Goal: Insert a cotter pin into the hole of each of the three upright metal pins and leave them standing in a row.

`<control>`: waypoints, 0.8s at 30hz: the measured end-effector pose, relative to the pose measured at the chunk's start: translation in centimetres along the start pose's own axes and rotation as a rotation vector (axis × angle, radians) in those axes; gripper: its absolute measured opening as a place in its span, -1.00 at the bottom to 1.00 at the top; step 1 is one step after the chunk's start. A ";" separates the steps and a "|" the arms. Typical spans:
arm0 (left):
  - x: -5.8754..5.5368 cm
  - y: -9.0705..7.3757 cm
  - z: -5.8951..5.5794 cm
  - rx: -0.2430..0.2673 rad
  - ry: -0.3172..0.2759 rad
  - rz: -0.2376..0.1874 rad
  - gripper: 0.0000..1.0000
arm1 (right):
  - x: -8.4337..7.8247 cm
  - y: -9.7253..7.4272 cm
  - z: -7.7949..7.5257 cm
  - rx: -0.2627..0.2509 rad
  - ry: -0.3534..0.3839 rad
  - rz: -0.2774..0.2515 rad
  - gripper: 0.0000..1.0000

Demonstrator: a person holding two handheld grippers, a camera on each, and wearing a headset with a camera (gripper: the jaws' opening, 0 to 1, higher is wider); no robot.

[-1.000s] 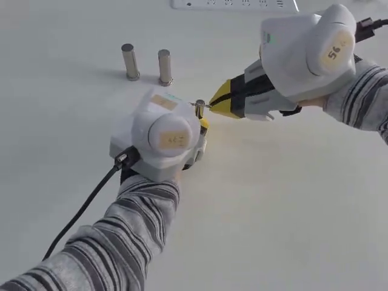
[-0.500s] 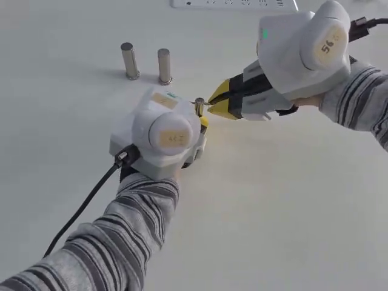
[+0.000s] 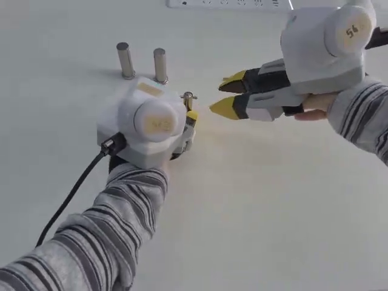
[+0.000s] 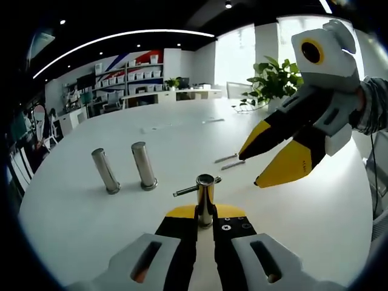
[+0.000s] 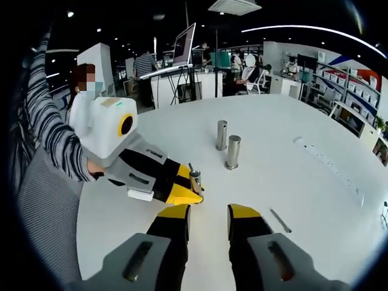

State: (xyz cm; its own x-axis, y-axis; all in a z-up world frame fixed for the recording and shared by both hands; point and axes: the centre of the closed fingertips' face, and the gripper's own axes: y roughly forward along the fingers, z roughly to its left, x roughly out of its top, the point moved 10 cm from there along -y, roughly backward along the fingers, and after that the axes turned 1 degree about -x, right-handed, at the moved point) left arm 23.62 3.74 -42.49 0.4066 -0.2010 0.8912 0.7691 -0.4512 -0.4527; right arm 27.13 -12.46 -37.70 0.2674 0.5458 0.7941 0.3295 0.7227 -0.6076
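Metal pin [image 3: 188,100] at the front of the wide white desk [image 3: 273,200] stands upright, pinched low down by the left gripper [image 3: 191,115], whose fingers are closed tight on it. The right gripper [image 3: 218,96] hangs just to the pin's right with its yellow-tipped fingers parted and nothing between them, pointing at the pin but not touching it. Two other metal pins [image 3: 125,60] [image 3: 160,65] stand free side by side behind. A cotter pin [image 4: 188,190] sits crosswise through the held pin's top, and spare cotter pins [image 4: 225,159] lie farther off.
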 end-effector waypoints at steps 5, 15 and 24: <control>0.4 -0.4 1.4 0.020 0.007 -0.006 -0.90 | -0.5 -0.2 0.1 -0.008 0.039 -0.006 -0.58; 0.2 -1.7 4.6 0.073 0.000 0.015 -0.90 | -0.6 0.0 0.7 -0.018 0.063 -0.033 -0.53; -0.4 -2.5 6.6 0.114 -0.029 0.010 -0.90 | -0.4 0.1 0.8 -0.039 0.094 -0.055 -0.51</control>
State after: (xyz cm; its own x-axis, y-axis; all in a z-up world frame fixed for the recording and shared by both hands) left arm 24.73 10.70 -41.89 0.4274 -0.1792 0.8861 0.8154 -0.3469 -0.4634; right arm 26.28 -12.26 -38.11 0.3308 0.4627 0.8225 0.3806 0.7321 -0.5650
